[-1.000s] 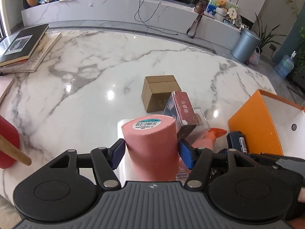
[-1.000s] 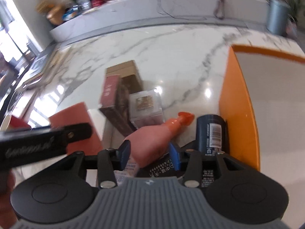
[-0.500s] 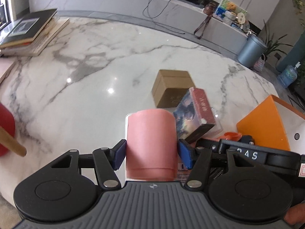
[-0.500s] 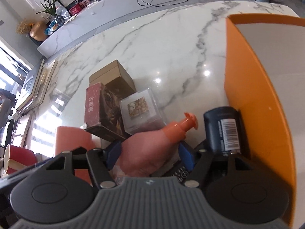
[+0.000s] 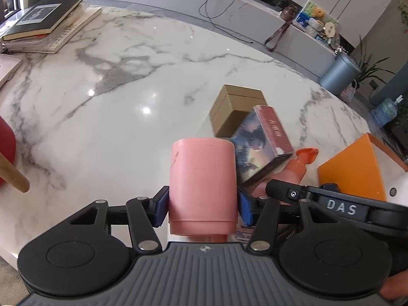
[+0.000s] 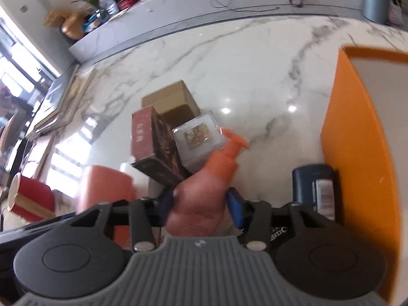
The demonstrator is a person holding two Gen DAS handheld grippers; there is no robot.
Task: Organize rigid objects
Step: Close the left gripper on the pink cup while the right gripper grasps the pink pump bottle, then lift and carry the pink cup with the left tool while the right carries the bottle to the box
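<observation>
My left gripper (image 5: 202, 205) is shut on a pink cylindrical cup (image 5: 202, 181), held above the marble table (image 5: 102, 107). My right gripper (image 6: 201, 204) is shut on a pink bottle with an orange pump cap (image 6: 204, 191), lifted off the table; the bottle also shows in the left wrist view (image 5: 297, 165). A dark red picture box (image 5: 262, 140) leans against a brown cardboard box (image 5: 237, 109). A clear plastic case (image 6: 199, 137) lies beside them. An open orange box (image 6: 357, 140) stands at the right.
A dark blue can (image 6: 315, 188) lies against the orange box. A stack of books (image 5: 46, 23) lies at the far left. A red pot with a wooden handle (image 5: 6, 158) sits at the left edge. A grey bin (image 5: 339, 72) stands on the floor beyond the table.
The left gripper has tipped the pink cup, so its labelled end no longer faces the camera. The right gripper has raised the pink bottle off the table.
</observation>
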